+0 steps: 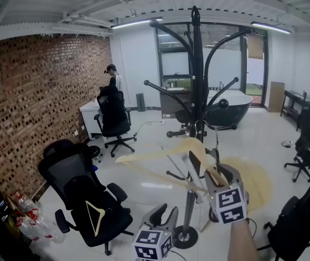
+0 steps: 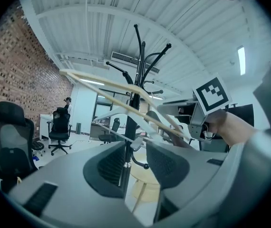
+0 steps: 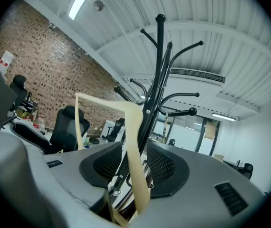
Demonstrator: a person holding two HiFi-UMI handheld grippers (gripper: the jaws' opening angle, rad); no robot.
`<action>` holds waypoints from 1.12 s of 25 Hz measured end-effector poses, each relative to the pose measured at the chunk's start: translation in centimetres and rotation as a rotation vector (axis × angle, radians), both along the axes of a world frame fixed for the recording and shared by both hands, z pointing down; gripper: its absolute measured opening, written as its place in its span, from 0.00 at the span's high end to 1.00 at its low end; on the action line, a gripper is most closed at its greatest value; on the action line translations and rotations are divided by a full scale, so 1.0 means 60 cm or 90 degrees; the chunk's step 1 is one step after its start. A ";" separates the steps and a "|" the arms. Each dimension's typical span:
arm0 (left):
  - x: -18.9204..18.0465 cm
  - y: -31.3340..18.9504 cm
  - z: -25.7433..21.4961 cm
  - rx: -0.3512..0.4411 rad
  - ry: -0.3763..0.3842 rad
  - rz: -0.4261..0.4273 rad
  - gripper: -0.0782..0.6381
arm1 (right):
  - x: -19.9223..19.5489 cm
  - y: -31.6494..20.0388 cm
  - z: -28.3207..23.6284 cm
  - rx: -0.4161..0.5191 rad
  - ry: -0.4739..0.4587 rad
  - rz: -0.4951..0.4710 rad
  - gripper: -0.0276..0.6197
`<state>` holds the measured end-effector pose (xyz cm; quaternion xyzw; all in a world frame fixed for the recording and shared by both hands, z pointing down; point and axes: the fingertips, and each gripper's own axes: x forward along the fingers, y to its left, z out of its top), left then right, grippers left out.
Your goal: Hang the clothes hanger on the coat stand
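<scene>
R gripper point(image 1: 208, 170) jaws spread round thin pale-wood hanger point(image 3: 134, 146); L gripper point(image 1: 165, 215) jaws spread.

Bright ceiling strip lights point(image 1: 137, 22), fisheye edges, near parts blurry

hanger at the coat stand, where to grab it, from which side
Pinch the flat arm of the hanger below its bend, coming level from the near side, facing the coat stand: that strip runs upright between the jaws of the right gripper.
</scene>
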<state>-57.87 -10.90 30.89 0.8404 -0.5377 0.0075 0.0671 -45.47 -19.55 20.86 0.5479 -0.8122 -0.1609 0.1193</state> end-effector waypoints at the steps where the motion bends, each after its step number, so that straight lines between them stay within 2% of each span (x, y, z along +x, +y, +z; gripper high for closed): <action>1: 0.000 0.000 0.004 0.002 0.000 0.002 0.68 | 0.000 0.005 0.003 0.002 -0.003 0.000 0.69; 9: 0.008 0.007 0.022 0.019 -0.006 0.009 0.68 | 0.012 0.055 0.056 0.001 -0.025 0.011 0.68; 13: -0.011 0.016 0.047 0.003 -0.008 0.013 0.69 | -0.002 0.089 0.101 -0.025 -0.060 0.034 0.78; 16: -0.050 0.023 0.070 -0.011 -0.007 0.012 0.71 | -0.026 0.111 0.139 -0.052 -0.106 0.051 0.90; 19: -0.066 0.030 0.079 -0.013 -0.007 0.005 0.75 | -0.037 0.131 0.162 -0.075 -0.145 0.054 0.96; 28: -0.077 0.070 0.114 -0.017 -0.026 0.013 0.82 | -0.080 0.195 0.237 -0.114 -0.126 0.063 0.96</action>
